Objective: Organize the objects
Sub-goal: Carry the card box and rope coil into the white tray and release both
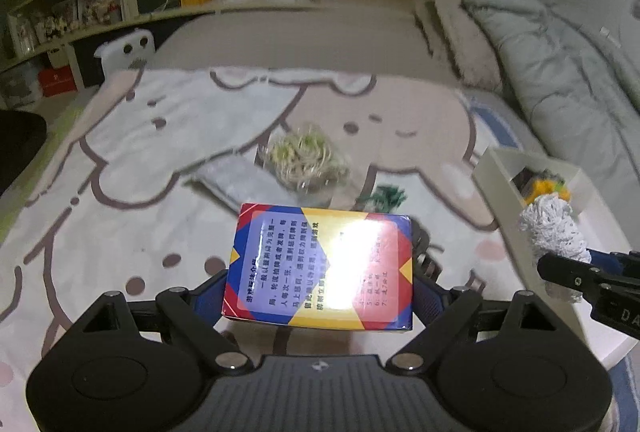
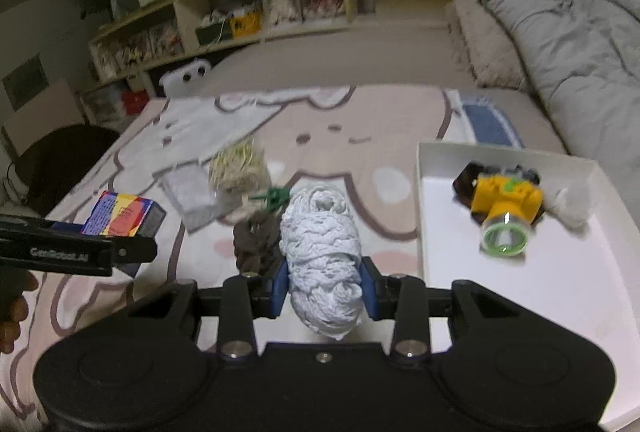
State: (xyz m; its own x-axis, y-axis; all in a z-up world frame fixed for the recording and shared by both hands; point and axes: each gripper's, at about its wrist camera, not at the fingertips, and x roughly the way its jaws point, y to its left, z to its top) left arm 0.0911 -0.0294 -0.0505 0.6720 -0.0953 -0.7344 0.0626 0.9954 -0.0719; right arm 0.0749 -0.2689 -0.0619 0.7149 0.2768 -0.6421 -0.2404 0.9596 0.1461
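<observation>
Left gripper (image 1: 320, 288) clamps card box (image 1: 320, 264); right gripper (image 2: 325, 288) pinches white yarn bundle (image 2: 320, 256) — both above bedspread. Carry level to white tray (image 2: 520, 272), releasing low — beside yellow toy (image 2: 506, 202).

We count one glossy red, blue and yellow printed card box (image 1: 318, 266), one white knitted yarn bundle (image 2: 322, 264), one shallow white tray (image 2: 520, 264), one yellow plastic toy (image 2: 506, 202), one straw-filled clear bag (image 1: 306, 160), one small green plastic piece (image 2: 274, 197).

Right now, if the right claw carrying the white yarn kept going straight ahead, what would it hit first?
Probably the brown clump and green clip on the blanket just beyond the white yarn; depth is unclear.
</observation>
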